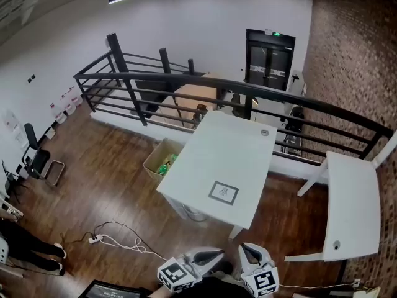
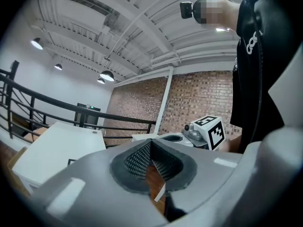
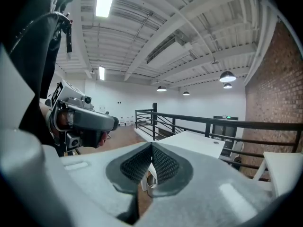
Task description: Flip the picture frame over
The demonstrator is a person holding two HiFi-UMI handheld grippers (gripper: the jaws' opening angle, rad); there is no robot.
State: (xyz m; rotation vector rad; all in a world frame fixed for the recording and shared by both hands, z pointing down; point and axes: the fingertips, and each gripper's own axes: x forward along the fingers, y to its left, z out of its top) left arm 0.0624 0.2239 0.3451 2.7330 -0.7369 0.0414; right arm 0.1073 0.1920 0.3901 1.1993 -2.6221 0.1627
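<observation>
The picture frame (image 1: 223, 193) lies flat near the front edge of a white table (image 1: 229, 151); it is grey-rimmed with a pale middle. Both grippers hang low in the head view, short of the table and apart from the frame. My left gripper (image 1: 214, 254) is shut and empty; in its own view the jaws (image 2: 150, 144) meet with nothing between them, and a corner of the frame (image 2: 72, 162) shows on the table (image 2: 57, 145). My right gripper (image 1: 247, 249) is shut and empty too, its jaws (image 3: 151, 148) closed in front of the table (image 3: 199, 143).
A cardboard box (image 1: 162, 158) stands on the wood floor at the table's left. A second white table (image 1: 352, 207) is at the right. A black railing (image 1: 248, 92) runs behind. A cable and power strip (image 1: 96, 238) lie on the floor at the left.
</observation>
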